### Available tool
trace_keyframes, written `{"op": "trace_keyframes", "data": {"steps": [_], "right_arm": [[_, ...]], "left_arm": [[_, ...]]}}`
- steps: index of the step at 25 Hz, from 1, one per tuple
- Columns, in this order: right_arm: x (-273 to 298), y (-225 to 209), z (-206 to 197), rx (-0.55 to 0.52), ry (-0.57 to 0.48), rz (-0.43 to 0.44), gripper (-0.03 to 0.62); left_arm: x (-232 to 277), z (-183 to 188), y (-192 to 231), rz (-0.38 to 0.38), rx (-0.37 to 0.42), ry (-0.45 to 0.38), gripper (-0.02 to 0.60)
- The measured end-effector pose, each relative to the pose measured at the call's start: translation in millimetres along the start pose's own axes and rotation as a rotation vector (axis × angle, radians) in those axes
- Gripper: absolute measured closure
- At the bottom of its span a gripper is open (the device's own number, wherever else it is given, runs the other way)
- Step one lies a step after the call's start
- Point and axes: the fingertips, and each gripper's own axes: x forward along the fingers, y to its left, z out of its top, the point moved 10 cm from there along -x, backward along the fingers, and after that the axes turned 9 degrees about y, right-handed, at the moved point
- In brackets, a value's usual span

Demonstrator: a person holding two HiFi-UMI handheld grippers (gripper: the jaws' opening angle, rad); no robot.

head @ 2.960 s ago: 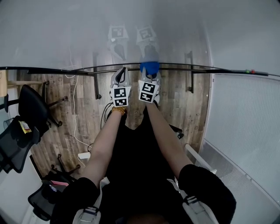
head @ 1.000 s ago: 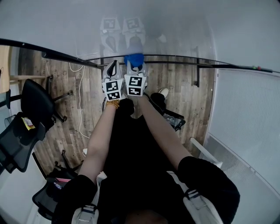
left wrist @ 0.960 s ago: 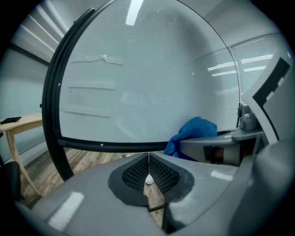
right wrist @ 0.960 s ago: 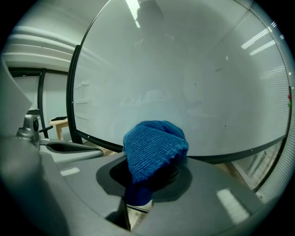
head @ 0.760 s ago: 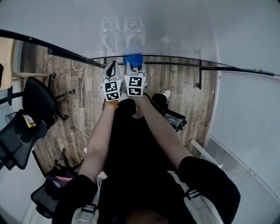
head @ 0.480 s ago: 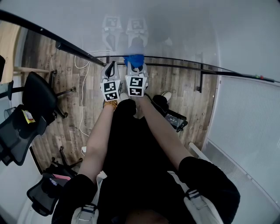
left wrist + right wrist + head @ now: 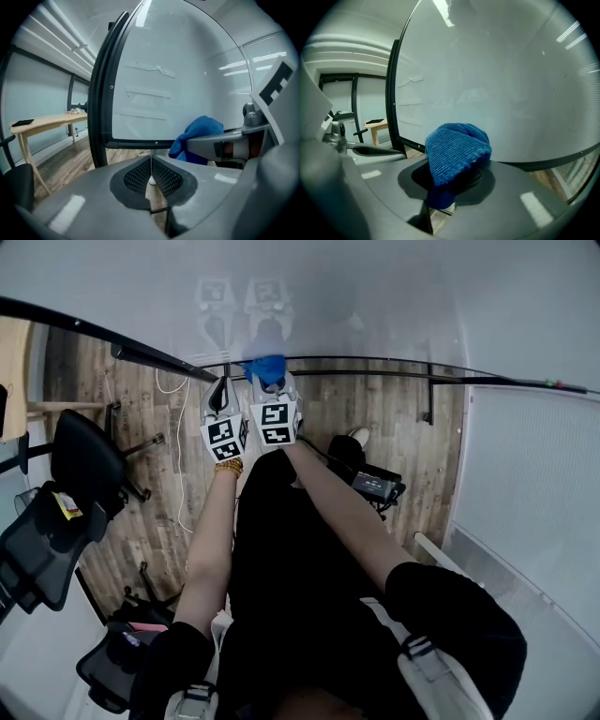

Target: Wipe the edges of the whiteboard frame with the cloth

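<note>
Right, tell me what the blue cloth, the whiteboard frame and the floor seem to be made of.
The blue cloth: soft knitted or microfibre textile, matte; ribbed loops show.
The whiteboard frame: dark, smooth, slightly glossy, with small screws; probably painted metal, possibly plastic.
The floor: wood-look planks with grain and seams; real wood or laminate cannot be told.

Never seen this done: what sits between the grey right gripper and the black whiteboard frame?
A blue knitted cloth, clamped in the right gripper, before the black frame; the right gripper view shows it.
</note>
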Motion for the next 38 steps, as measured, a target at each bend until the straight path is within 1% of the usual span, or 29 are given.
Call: {"op": "trace_keyframes", "data": {"steps": [2, 6, 9, 13, 16, 20, 23, 25, 28, 31, 32, 34, 36, 38], "right_arm": [[2, 3, 2, -0.011, -0.003, 0.011, 0.488], [5, 12, 5, -0.020, -0.003, 0.049, 0.487], [9, 17, 6, -0.033, -0.009, 0.078, 0.487], [16, 33, 9, -0.024, -0.002, 0.161, 0.487], [24, 47, 12, -0.047, 0.003, 0.202, 0.487], [29, 59, 14, -0.040, 0.004, 0.191, 0.487], [36, 75, 21, -0.082, 0.008, 0.227, 0.487], [39, 84, 22, -0.091, 0.001, 0.235, 0.487], [41, 87, 23, -0.101, 0.013, 0.245, 0.487], [42, 89, 23, -0.098, 0.021, 0.288, 0.487], [42, 89, 24, -0.100, 0.018, 0.314, 0.485], [33, 88, 30, -0.138, -0.011, 0.377, 0.485], [12, 85, 40, -0.177, -0.063, 0.428, 0.485], [-14, 76, 52, -0.170, -0.115, 0.455, 0.485]], "left_arm": [[-2, -3, 5, 0.005, 0.006, 0.005, 0.577], [-11, -7, 18, 0.021, -0.009, 0.022, 0.577], [-13, -12, 25, 0.035, -0.009, 0.019, 0.577], [-22, -15, 30, 0.049, -0.040, 0.021, 0.577], [-26, -15, 34, 0.058, -0.055, 0.020, 0.577], [-32, -15, 46, 0.074, -0.064, 0.016, 0.577], [-37, -14, 61, 0.089, -0.072, 0.014, 0.577], [-41, -16, 66, 0.102, -0.074, 0.015, 0.577], [-42, -19, 69, 0.114, -0.058, 0.014, 0.577], [-46, -18, 69, 0.117, -0.044, 0.025, 0.577], [-47, -17, 69, 0.122, -0.038, 0.026, 0.577], [-49, -15, 67, 0.132, -0.025, 0.023, 0.577], [-53, -8, 60, 0.133, -0.010, 0.013, 0.577], [-60, 1, 49, 0.128, 0.011, -0.010, 0.577]]}}
